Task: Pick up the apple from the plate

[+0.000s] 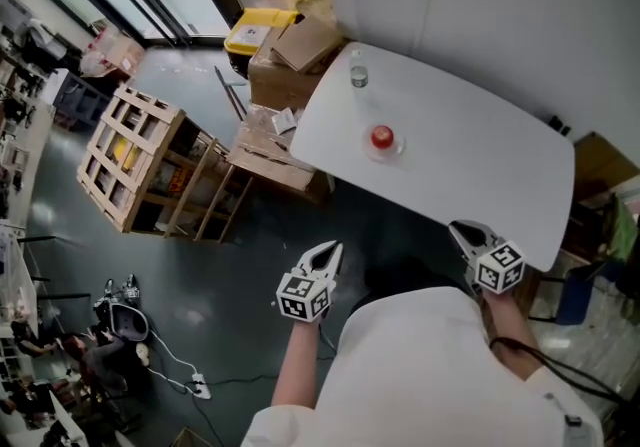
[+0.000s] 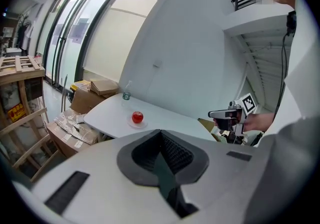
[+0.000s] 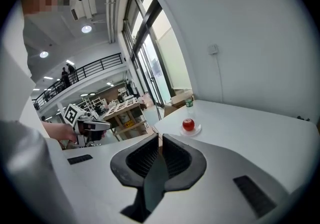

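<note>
A red apple point(image 1: 382, 137) sits on a small clear plate point(image 1: 384, 149) toward the far side of the white table point(image 1: 480, 175). It also shows in the left gripper view, apple point(image 2: 137, 117) on plate point(image 2: 135, 124), and in the right gripper view, apple point(image 3: 188, 125) on plate point(image 3: 192, 131). My left gripper point(image 1: 329, 253) hovers off the table's near edge, over the floor, shut and empty. My right gripper point(image 1: 465, 231) is at the table's near right edge, also shut with nothing in it. Both are well short of the apple.
A small bottle point(image 1: 358, 75) stands on the table's far left corner, beyond the apple. Cardboard boxes point(image 1: 290, 60), a yellow bin point(image 1: 256, 33) and wooden crates point(image 1: 140, 160) crowd the floor left of the table. A white wall runs behind it.
</note>
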